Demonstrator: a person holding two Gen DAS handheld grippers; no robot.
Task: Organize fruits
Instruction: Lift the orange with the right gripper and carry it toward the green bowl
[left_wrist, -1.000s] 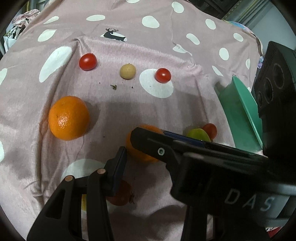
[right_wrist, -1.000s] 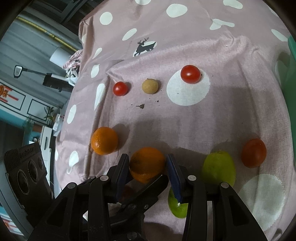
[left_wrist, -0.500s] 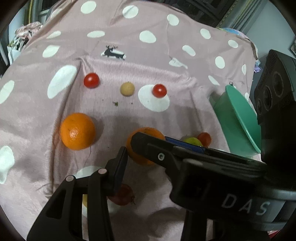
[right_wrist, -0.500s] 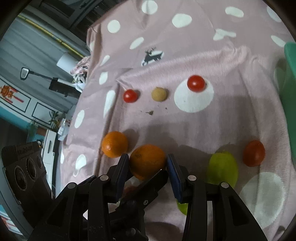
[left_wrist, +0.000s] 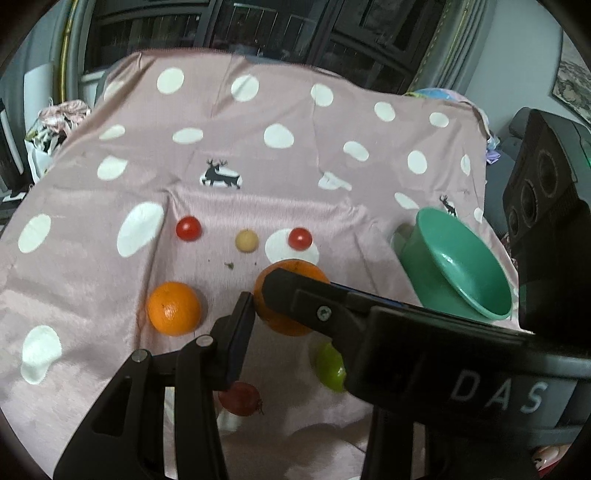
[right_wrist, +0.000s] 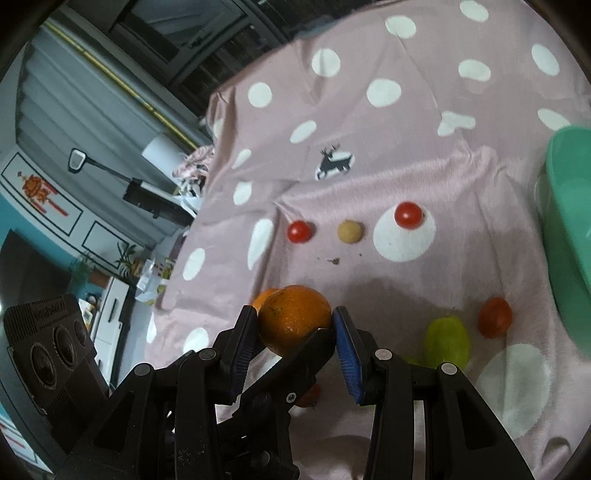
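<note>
Over the pink spotted cloth (right_wrist: 424, 155), an orange (right_wrist: 295, 321) was clamped in the right tongs (right_wrist: 294, 318).
Its sides were pressed by both blue pads, while one finger of the left tongs (left_wrist: 288, 325) was laid against it; the other finger was hidden, so that grip could not be told. A second orange (left_wrist: 173, 308) was seen just beside, a green fruit (right_wrist: 447, 341) and a red one (right_wrist: 495, 317) nearby, two cherry tomatoes (right_wrist: 408, 215) farther off, and a green bowl (left_wrist: 480, 295) at the cloth's edge.
</note>
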